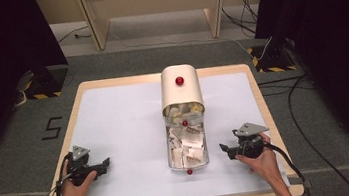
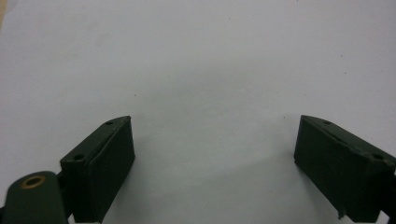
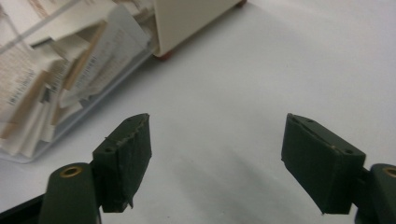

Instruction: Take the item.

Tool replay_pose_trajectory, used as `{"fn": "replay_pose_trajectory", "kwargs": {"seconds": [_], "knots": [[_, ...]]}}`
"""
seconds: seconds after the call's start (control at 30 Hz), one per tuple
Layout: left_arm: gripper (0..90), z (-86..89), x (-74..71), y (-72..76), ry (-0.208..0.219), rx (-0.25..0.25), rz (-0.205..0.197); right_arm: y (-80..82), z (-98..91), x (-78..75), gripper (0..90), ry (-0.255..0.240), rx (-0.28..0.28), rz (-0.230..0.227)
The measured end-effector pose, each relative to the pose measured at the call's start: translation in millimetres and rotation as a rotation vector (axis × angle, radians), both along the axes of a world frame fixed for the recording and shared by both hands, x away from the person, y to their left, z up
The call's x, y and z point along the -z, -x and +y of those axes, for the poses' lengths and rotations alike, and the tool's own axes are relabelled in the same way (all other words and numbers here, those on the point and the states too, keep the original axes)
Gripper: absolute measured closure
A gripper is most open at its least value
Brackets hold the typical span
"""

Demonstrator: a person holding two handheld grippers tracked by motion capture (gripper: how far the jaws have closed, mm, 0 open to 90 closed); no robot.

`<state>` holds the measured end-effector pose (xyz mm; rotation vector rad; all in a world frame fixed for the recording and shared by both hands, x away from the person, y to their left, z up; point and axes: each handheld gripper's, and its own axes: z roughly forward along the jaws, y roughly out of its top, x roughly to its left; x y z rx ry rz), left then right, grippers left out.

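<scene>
A cream container (image 1: 180, 91) with a red knob (image 1: 179, 80) stands at the middle of the table. Its clear drawer (image 1: 187, 149) is pulled out toward me and holds several paper packets (image 3: 56, 65). My left gripper (image 1: 106, 163) rests low at the front left, open, with bare white table between its jaws (image 2: 215, 154). My right gripper (image 1: 224, 149) sits at the front right, open, its jaws pointing toward the drawer (image 3: 42, 149) and a short way from its side.
The table (image 1: 120, 120) has a white sheet over a wooden rim. Dark curtains hang at both sides, cables (image 1: 300, 113) run on the floor at the right, and a wooden frame (image 1: 97, 22) stands behind the table.
</scene>
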<state>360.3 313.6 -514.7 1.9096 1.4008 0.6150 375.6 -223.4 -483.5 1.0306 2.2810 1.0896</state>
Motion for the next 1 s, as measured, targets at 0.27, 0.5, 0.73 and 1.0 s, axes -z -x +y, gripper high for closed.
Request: {"fn": "replay_pose_trajectory", "kwargs": {"seconds": [0.27,0.5,0.73,1.0], "knots": [[11.4,0.0,0.0,0.0,0.0,0.0,0.0,11.4,0.7,-19.6,31.6,-0.06,-0.015,-0.039],[11.4,0.0,0.0,0.0,0.0,0.0,0.0,19.6,11.6,-32.8,35.0,-0.066,-0.053,-0.08],[11.4,0.0,0.0,0.0,0.0,0.0,0.0,30.6,36.2,-49.5,38.1,-0.07,-0.131,-0.131],[11.4,0.0,0.0,0.0,0.0,0.0,0.0,32.7,61.7,-56.4,40.0,-0.059,-0.19,-0.139]]}}
